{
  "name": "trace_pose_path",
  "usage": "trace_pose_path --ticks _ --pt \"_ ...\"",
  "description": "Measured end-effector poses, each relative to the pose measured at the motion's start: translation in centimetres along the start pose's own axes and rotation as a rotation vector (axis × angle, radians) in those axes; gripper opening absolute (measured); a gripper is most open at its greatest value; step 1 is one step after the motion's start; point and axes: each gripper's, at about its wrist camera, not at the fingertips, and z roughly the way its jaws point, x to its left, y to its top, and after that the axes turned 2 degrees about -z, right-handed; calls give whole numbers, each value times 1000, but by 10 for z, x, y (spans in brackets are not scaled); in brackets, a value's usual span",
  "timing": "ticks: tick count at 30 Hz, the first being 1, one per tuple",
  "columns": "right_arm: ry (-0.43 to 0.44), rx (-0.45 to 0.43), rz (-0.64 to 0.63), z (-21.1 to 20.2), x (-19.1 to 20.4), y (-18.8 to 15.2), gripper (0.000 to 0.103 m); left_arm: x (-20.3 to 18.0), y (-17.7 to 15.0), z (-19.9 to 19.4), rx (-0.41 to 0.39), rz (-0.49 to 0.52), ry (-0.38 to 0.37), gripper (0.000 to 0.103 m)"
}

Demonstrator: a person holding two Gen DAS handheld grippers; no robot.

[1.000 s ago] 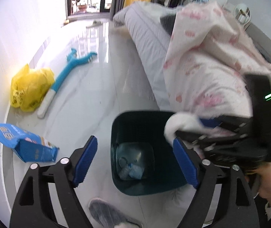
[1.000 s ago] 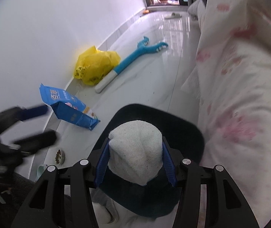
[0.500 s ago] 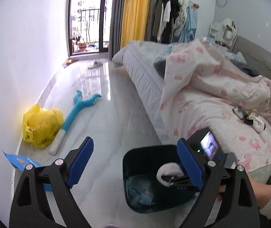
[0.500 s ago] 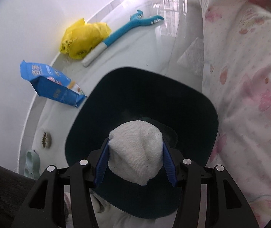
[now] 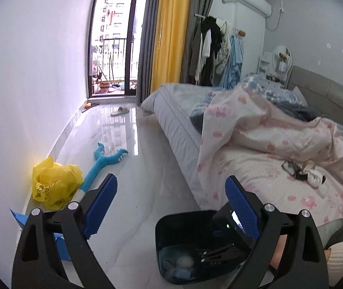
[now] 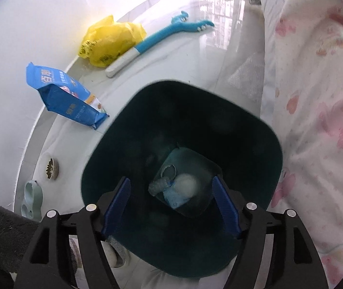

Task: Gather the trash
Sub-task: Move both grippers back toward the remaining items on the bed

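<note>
A dark teal trash bin (image 6: 263, 130) stands on the floor beside the bed; it also shows in the left wrist view (image 5: 183, 219). A white balled sock (image 6: 186, 184) lies at its bottom among a crushed clear bottle (image 6: 158, 185) and blue scraps; the sock also shows in the left wrist view (image 5: 184, 261). My right gripper (image 6: 171, 207) is open and empty, held over the bin's mouth. My left gripper (image 5: 170, 207) is open and empty, raised above the floor to the left of the bin.
A yellow plastic bag (image 5: 53, 183), a blue bag (image 6: 63, 94) and a blue long-handled toy (image 6: 161, 38) lie by the white wall. A small dish of pellets (image 6: 50, 166) and a green slipper (image 6: 30, 200) lie near it. The bed (image 5: 267, 149) with a pink quilt is on the right.
My right gripper opened and let go of the white sock, which fell to the bottom of the bin. My left gripper tilted upward toward the room.
</note>
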Motion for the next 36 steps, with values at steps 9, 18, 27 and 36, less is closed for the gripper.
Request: trace_pose_path --ticks 9,18,27,36 --pt "12 -188 12 -58 -5 6 73 -16 9 -5 -56 15 -9 93" --pt "-26 -357 0 -118 -28 -1 74 -49 20 -1 -78 27 -46 93" --pt "-61 -420 4 -159 -58 -21 74 -95 26 18 -58 30 -122 93" --pt "-107 -464 38 -195 -102 -48 75 -143 24 34 -24 31 -209 93"
